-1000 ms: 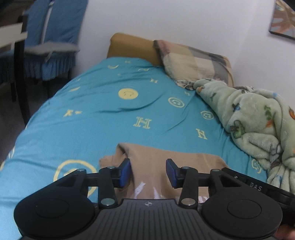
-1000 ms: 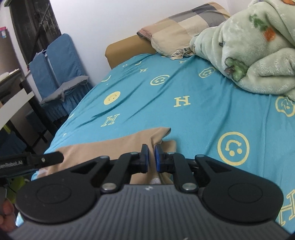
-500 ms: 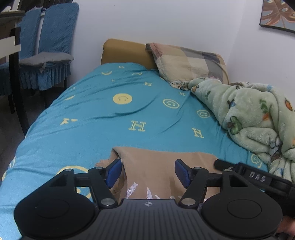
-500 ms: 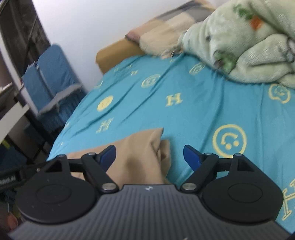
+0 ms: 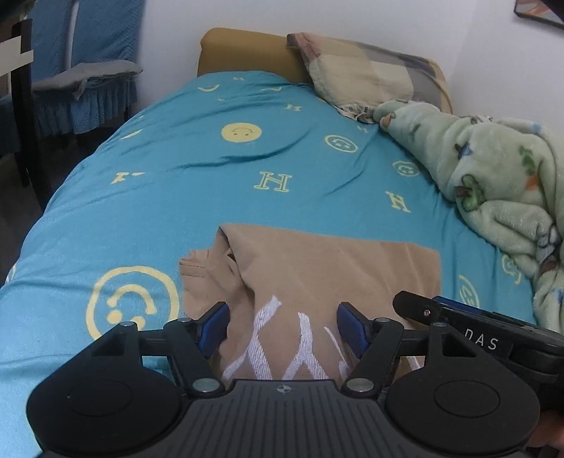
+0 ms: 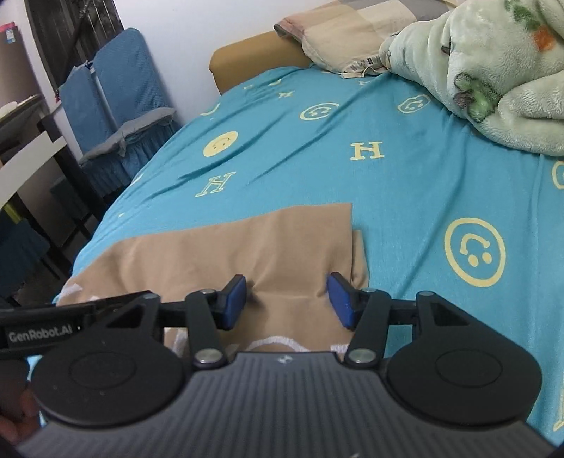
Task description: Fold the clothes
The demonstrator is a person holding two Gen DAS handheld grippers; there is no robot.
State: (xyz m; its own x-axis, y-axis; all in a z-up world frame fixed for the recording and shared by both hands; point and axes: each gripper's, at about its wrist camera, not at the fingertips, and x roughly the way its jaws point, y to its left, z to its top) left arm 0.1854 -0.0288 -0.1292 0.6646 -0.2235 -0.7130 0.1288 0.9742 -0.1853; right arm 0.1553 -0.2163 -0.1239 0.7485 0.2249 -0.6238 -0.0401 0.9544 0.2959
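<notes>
The left gripper [image 5: 282, 329] and right gripper [image 6: 287, 301] both hang with jaws spread wide, holding nothing. The teal bedsheet [image 5: 211, 183] fills each frame, with the folded tan shirt [image 5: 317, 267] at lower centre beneath the fingers.

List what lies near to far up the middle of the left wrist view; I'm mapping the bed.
left gripper → tan garment → teal bedsheet → mustard headboard → white wall
</notes>
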